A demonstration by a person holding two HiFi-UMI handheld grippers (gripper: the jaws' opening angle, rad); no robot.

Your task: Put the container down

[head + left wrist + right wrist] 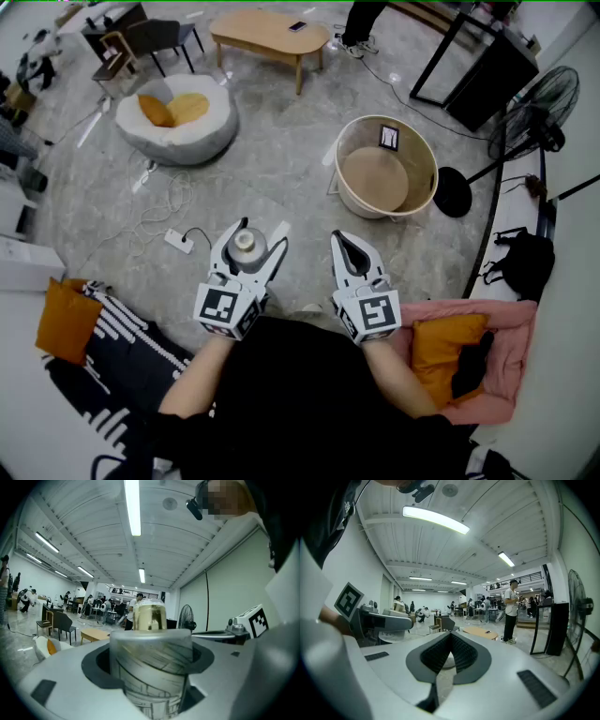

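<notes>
No readable text, no legible labels

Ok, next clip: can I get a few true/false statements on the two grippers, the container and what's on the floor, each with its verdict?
1. The left gripper holds the container between its jaws. True.
2. The right gripper grips the container too. False: its jaws are together with nothing between them.
3. The container already stands on the floor. False: it is held up off the floor in the left gripper.
4. A round tub stands on the floor beyond the right gripper. True.
</notes>
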